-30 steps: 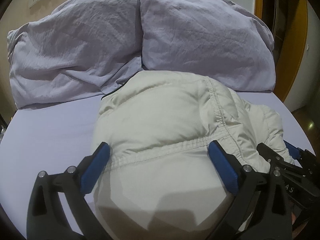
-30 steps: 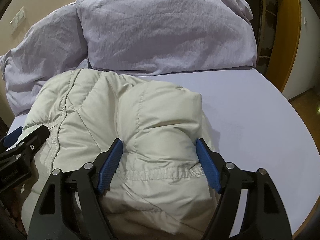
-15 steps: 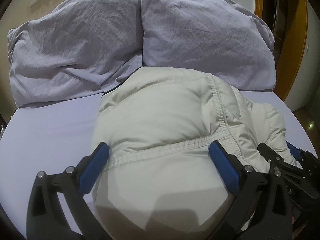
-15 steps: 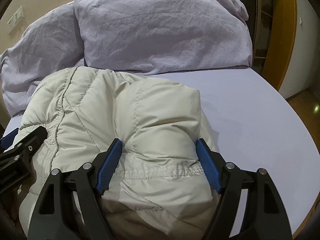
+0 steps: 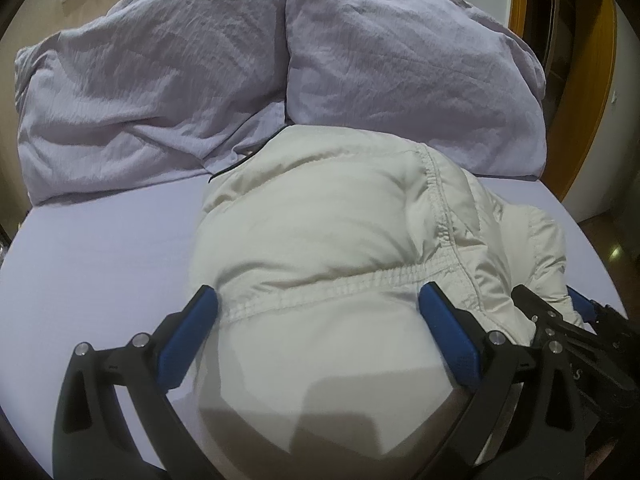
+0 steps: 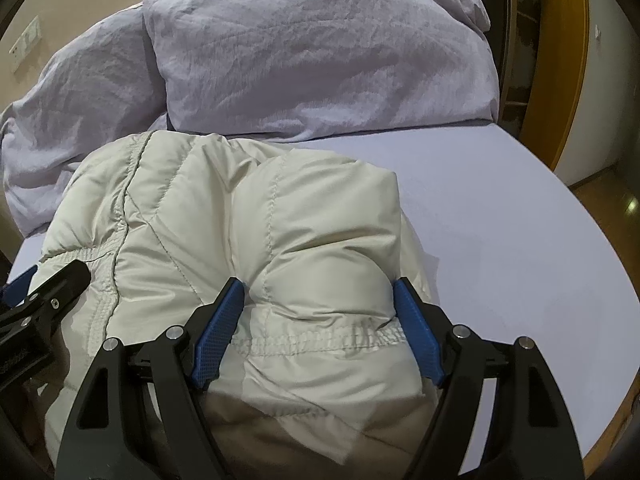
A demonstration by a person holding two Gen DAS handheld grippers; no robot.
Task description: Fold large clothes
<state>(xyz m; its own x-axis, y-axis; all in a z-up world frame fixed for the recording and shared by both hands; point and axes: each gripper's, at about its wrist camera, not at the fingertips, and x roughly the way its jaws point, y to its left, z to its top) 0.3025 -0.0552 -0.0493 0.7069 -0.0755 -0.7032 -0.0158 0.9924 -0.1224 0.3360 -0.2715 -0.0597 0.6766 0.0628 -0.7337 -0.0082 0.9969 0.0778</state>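
Cream puffer jacket (image 5: 332, 240): bunched on the bed (image 5: 100, 248), against two lilac pillows (image 5: 160, 92) at the head edge. Left gripper (image 5: 318, 320): spread, fingers flanking a stitched jacket seam. Right gripper (image 6: 320, 316): spread, fingers astride a padded fold.

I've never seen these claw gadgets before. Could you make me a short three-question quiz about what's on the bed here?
1. True or false: the puffy cream jacket lies on the lilac sheet.
2. How many pillows lean at the head of the bed? A) one B) two C) three
3. Fill in: both the left claw and right claw have wide-apart jaws with the jacket's stitched ____ running between them.

Key: 1 true; 2 B; 3 hem.
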